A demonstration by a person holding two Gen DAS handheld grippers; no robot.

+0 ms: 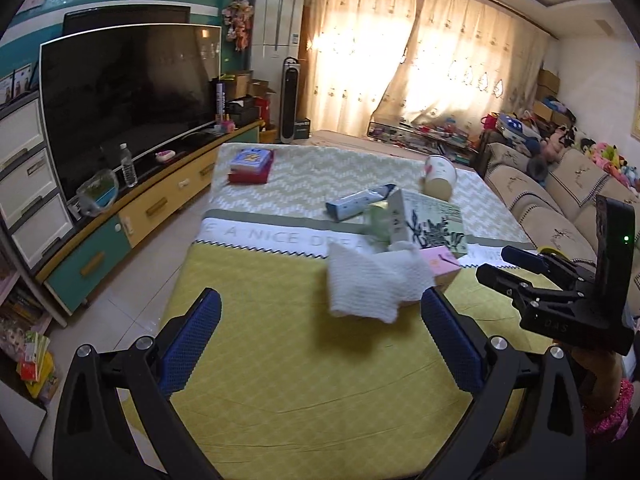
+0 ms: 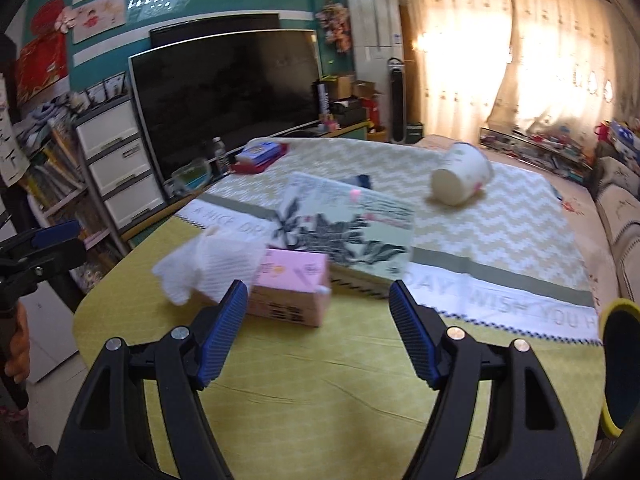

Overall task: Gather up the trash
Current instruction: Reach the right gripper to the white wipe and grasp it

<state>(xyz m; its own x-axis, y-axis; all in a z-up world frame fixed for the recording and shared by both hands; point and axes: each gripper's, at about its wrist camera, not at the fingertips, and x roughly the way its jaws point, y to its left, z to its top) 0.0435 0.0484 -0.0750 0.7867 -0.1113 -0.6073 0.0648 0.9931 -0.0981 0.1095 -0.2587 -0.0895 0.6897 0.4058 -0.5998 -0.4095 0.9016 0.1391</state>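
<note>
A low table under a yellow and green cloth (image 1: 280, 368) (image 2: 320, 380) holds the litter. A crumpled white tissue (image 1: 372, 284) (image 2: 208, 268) lies against a pink carton (image 1: 442, 264) (image 2: 292, 288). Behind them are a plant-print book (image 1: 432, 220) (image 2: 344, 228), a blue-white wrapper (image 1: 356, 202) and a white paper cup (image 1: 440, 176) (image 2: 460, 180) on its side. My left gripper (image 1: 320, 296) (image 2: 74, 238) is open just short of the tissue. Just short of the carton, my right gripper (image 2: 318, 286) (image 1: 496, 263) is open and holds nothing.
A red and blue box (image 1: 252, 164) (image 2: 260, 152) sits at the table's far left corner. A large TV (image 1: 128, 100) on a low cabinet runs along the left, a beige sofa (image 1: 560, 200) along the right. A yellow-rimmed round object (image 2: 620, 364) is at the right edge.
</note>
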